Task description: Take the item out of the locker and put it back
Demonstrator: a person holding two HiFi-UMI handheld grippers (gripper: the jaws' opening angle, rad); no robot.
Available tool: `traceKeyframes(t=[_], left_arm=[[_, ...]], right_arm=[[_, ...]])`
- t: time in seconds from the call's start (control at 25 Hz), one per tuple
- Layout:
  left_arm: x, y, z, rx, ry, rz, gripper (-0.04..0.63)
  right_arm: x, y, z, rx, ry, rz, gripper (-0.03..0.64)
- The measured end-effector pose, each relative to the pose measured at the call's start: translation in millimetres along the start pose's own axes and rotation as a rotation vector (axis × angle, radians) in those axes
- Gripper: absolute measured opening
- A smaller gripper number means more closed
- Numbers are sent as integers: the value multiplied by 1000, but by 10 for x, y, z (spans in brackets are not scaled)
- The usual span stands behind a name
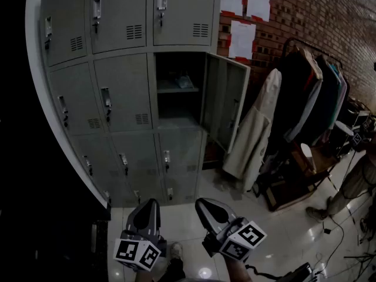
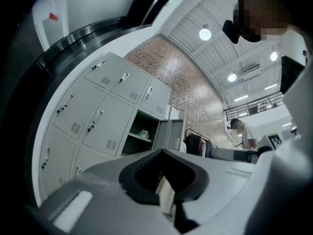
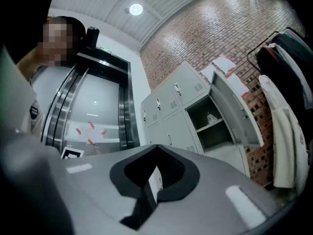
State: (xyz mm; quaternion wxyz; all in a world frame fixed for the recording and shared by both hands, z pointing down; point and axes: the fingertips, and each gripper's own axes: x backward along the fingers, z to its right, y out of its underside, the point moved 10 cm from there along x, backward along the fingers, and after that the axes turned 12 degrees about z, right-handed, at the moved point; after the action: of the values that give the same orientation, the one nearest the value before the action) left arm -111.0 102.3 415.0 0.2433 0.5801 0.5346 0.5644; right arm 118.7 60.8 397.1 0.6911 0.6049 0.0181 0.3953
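The grey locker bank (image 1: 117, 93) stands ahead of me. Its middle-right compartment is open, with the door (image 1: 226, 101) swung out to the right. A small pale item (image 1: 184, 81) lies on the shelf inside; it also shows as the item (image 2: 143, 133) in the left gripper view and as the item (image 3: 210, 117) in the right gripper view. My left gripper (image 1: 147, 207) and right gripper (image 1: 207, 207) are held low, well short of the lockers, side by side above the floor. Both are shut with nothing in them, as the left gripper (image 2: 164, 153) and right gripper (image 3: 157, 147) show close up.
A clothes rack (image 1: 308, 93) with dark garments and a white coat (image 1: 258, 134) stands right of the open door. Papers (image 1: 244, 16) hang on the brick wall. Cables and a person's feet (image 1: 320, 210) are on the glossy floor at right. Lift doors (image 3: 98, 111) lie left of the lockers.
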Motion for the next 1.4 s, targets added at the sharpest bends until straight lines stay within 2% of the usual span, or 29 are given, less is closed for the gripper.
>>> traceKeyframes(t=[0.2, 0.36, 0.52, 0.68, 0.92, 1.04, 1.12, 1.2, 1.28, 1.4], left_arm=[[-1018, -148, -812, -38, 14, 37, 5], [-1697, -153, -1239, -49, 31, 62, 5], [-2089, 15, -1409, -24, 30, 10, 5], [-2384, 150, -1412, -23, 56, -14, 5], [-2671, 236, -1446, -13, 49, 5, 5], [-2750, 263, -1477, -12, 42, 17, 5], [-2784, 271, -1534, -10, 30, 24, 5], [-2801, 290, -1599, 1, 25, 13, 5], [-2809, 309, -1666, 6, 24, -7, 5], [-2789, 280, -1802, -7, -8, -8, 5]], right_arm=[[-1138, 57, 573, 54, -17, 9, 3], [-1665, 91, 1026, 76, 24, 63, 3], [-1921, 184, 1390, 68, 66, 22, 3], [-2124, 193, 1725, 67, 118, 31, 3], [-2340, 142, 1974, 113, 98, 43, 11], [-2541, 91, 2114, 171, 99, 40, 103], [-2858, 10, 2285, 218, 118, 43, 263], [-3244, -48, 2564, 265, 181, 8, 389], [-3612, -87, 2881, 299, 256, -29, 444], [-4077, -91, 3316, 318, 343, -79, 453]])
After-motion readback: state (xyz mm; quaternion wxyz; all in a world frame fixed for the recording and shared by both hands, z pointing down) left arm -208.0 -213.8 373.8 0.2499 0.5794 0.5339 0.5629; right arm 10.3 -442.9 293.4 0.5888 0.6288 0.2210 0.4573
